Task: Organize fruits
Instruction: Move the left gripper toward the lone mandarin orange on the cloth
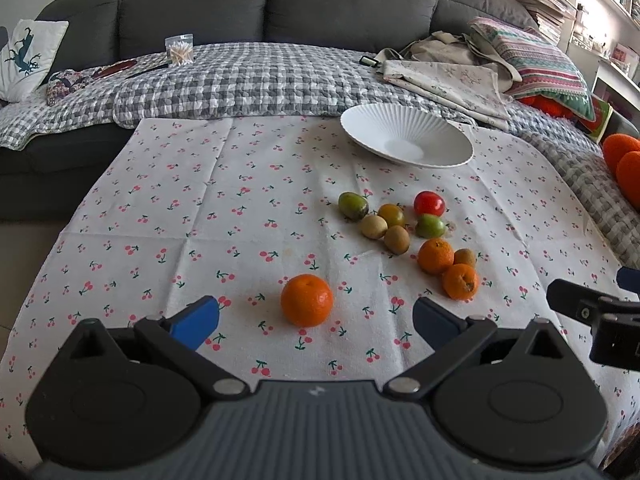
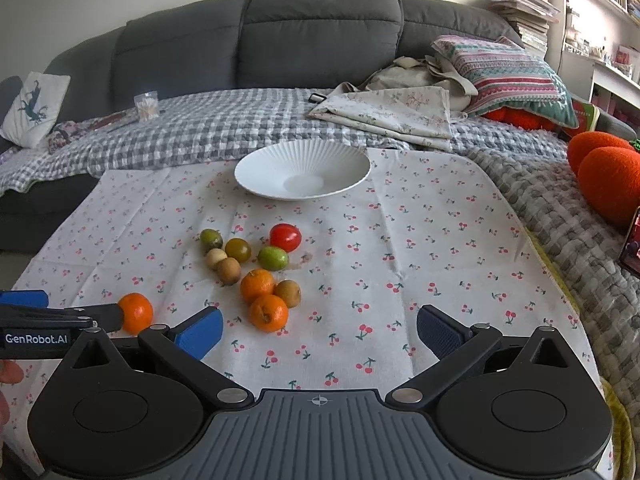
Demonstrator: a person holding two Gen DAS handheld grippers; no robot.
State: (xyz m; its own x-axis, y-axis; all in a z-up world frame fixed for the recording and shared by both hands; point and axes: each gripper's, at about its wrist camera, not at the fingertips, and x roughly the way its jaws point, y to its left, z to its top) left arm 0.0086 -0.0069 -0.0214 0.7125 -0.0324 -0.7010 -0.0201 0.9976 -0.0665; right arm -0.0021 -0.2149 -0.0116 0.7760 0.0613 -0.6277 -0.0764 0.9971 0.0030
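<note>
Currently both grippers sit low over a white cherry-print cloth (image 1: 224, 184), each with jaws spread wide and nothing between the pads.

Left gripper (image 1: 316, 316): a lone tangerine (image 1: 306, 300) lies on the cloth just ahead of the gap between its blue fingers (image 1: 198, 320). From the right wrist view one finger tip sits right against that tangerine's left side; cannot tell whether it touches.

Right gripper (image 2: 320, 330): over bare cloth, jaws apart, the fruit cluster ahead and to its left.

Fruit count, ten pieces, all on the cloth:
- Tangerines, three: the lone one, plus two (image 1: 435, 255) (image 1: 460, 281) close together at the near end of the cluster.
- Red tomato (image 1: 429, 203), one, at the far right of the cluster.
- Green fruits, two: one (image 1: 353, 206) at the far left, one (image 1: 430, 226) just in front of the tomato.
- Yellow-brown tomato-like fruit (image 1: 391, 215), one, mid cluster.
- Brown kiwi-like fruits, two: one (image 1: 397, 239) in the middle, one (image 1: 465, 257) tucked against the two tangerines.
- Pale tan round fruit (image 1: 374, 227), one, beside the middle kiwi.

White ribbed bowl (image 1: 400, 128), one, at the far edge of the cloth beyond the cluster, no fruit in it.

Behind: grey sofa (image 1: 280, 0) draped with a checked quilt (image 1: 248, 80).
</note>
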